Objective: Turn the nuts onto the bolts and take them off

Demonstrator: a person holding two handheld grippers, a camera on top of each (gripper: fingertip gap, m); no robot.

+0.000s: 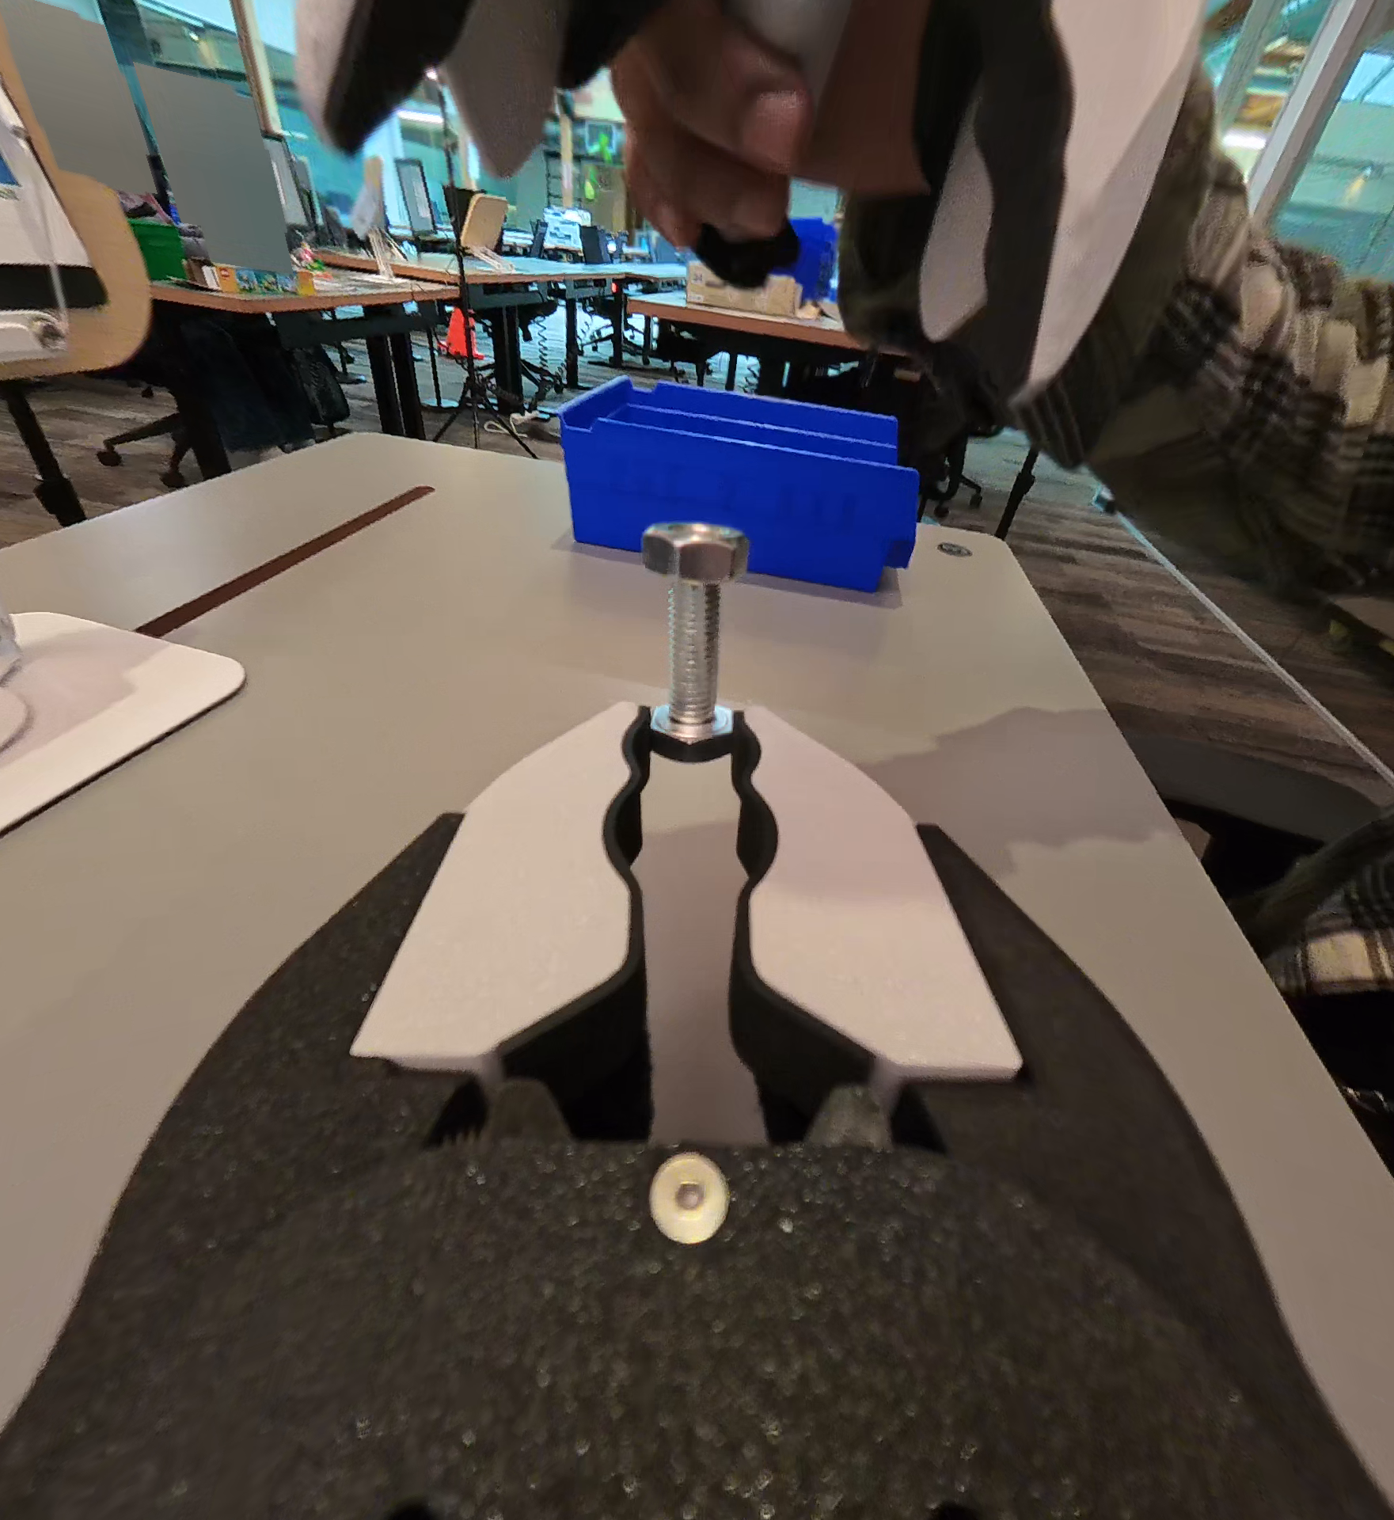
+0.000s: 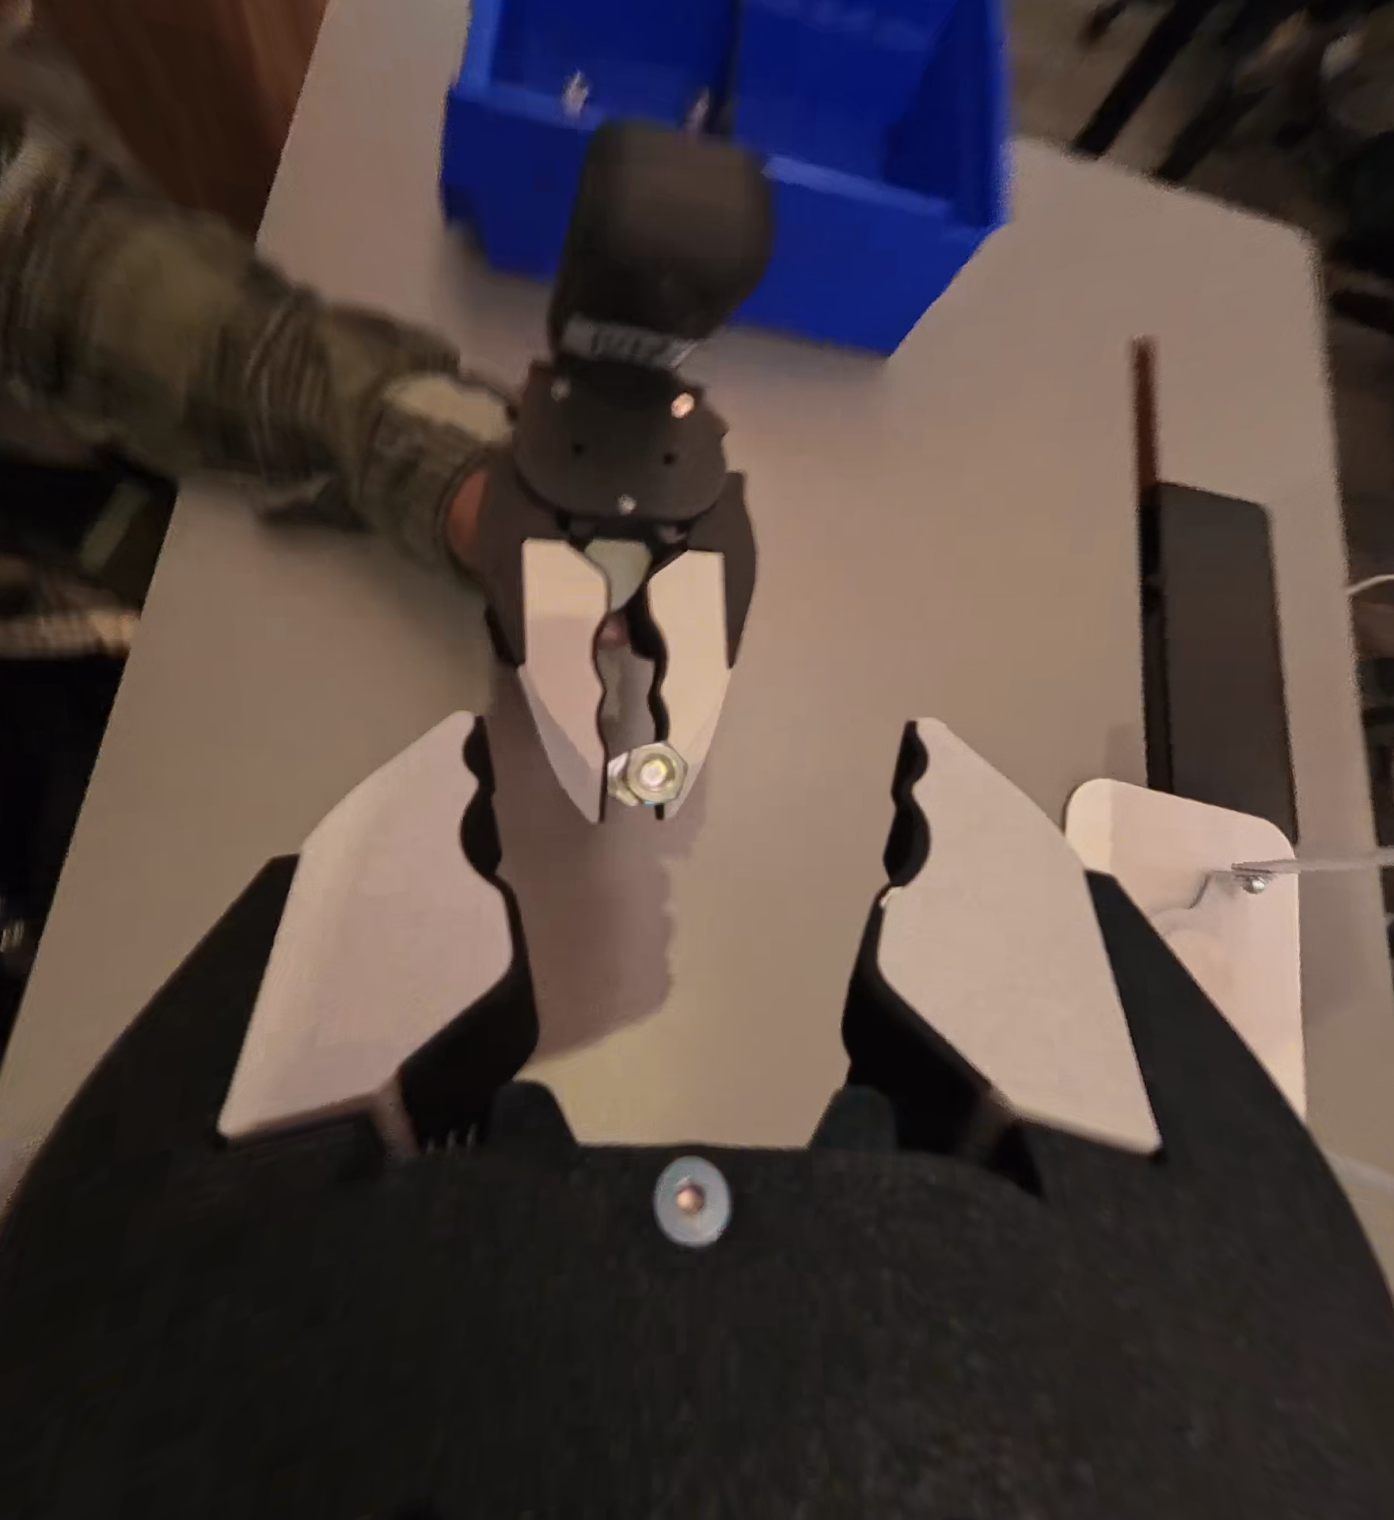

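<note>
Threaded steel bolt (image 1: pixel 693 625) upright, hex nut (image 1: pixel 690 725) pinched in left claw (image 1: pixel 690 736).

Level left view, overhead right view

grey table (image 1: pixel 397 740) — open office | desks (image 1: pixel 397 288) | glass walls (image 1: pixel 1368 164)

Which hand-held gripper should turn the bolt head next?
Right. The right hand-held gripper is open and empty, above the bolt. The left hand-held gripper is shut on the nut at the bolt's lower end, steadying it.
</note>
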